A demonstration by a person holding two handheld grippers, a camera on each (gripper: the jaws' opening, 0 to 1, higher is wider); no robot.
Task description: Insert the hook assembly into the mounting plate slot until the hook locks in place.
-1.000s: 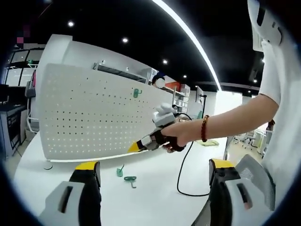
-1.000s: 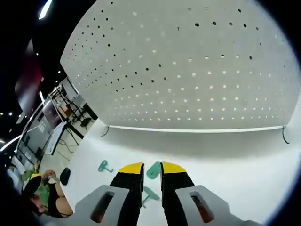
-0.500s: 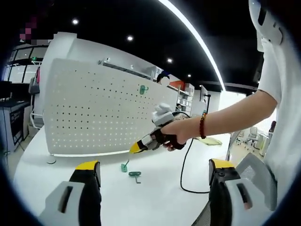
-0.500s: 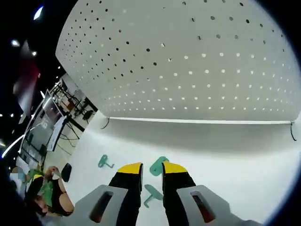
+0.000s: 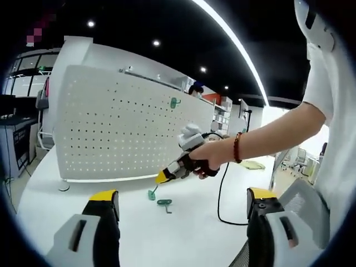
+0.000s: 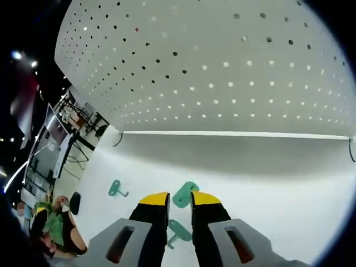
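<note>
now: right gripper (image 6: 179, 201) over a green hook (image 6: 185, 194), partly hidden; grip unclear.
jaws narrowly apart; left gripper (image 5: 183, 200) spread wide, idle. pegboard (image 5: 122, 128) has shifted higher since earlier frame.

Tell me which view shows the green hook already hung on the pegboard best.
The left gripper view: the hung hook sits near the upper edge of the pegboard, seen whole. The right gripper view shows the board's holes close up, with no green hook on the part it covers.

The right claw (image 6: 179, 201) hides the lower part of a green hook (image 6: 184, 194).
</note>
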